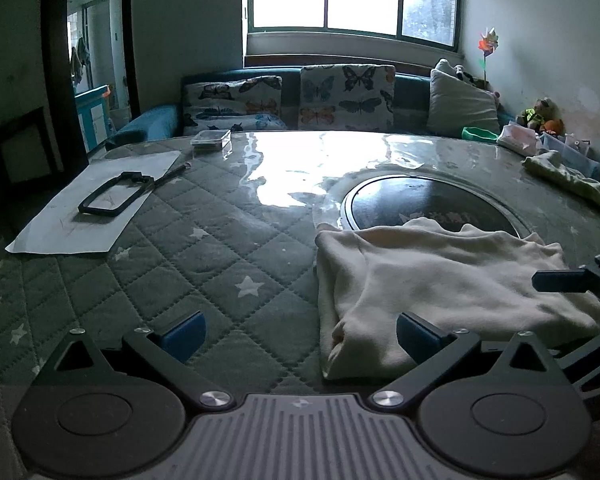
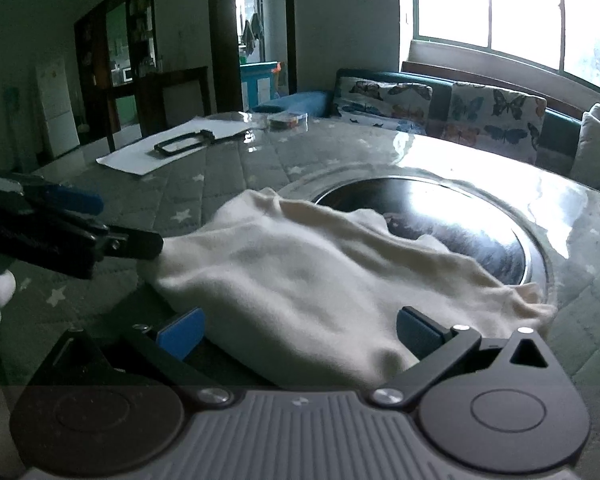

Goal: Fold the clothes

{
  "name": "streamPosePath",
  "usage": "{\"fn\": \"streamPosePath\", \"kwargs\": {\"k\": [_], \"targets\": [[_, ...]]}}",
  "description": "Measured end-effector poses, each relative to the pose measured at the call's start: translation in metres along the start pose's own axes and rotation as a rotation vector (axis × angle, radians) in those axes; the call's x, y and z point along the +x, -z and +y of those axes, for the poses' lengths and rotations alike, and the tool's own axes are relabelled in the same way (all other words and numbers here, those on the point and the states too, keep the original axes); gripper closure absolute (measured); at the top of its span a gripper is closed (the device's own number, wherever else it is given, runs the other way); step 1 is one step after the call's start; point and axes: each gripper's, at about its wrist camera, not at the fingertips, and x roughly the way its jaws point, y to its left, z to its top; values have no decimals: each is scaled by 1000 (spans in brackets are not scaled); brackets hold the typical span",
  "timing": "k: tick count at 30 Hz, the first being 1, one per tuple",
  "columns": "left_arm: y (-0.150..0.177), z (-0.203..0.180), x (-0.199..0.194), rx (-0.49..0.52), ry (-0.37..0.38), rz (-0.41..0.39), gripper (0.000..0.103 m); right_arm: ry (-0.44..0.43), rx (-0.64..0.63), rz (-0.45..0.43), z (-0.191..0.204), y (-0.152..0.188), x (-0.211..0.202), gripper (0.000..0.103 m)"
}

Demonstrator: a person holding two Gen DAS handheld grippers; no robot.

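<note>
The left gripper has its blue-padded fingers spread wide apart and holding nothing; its right-hand finger sits over the near left corner of the cream garment, while the other hangs above bare quilted cover. The right gripper also has its fingers apart and empty, straddling the near edge of the same garment, with cloth lying between them but not pinched.

The garment lies loosely bunched on the desk, its far edge draped over the dark round inset in the middle. It looks like soft, light knit: it will sag and crumple when lifted and will not hold a crease by itself. The glossy clear film on the desk probably lets it slide easily. Corners and hems, taken one per gripper, seem the best grip points, so the cloth can be pulled flat before folding.
</note>
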Motion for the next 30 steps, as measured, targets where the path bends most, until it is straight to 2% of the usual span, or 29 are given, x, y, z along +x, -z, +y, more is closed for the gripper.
{"fn": "streamPosePath", "kwargs": {"k": [30], "targets": [[5,-21,-23,13,12,-24,0,3,17,-59,5,12,-56,2]]}}
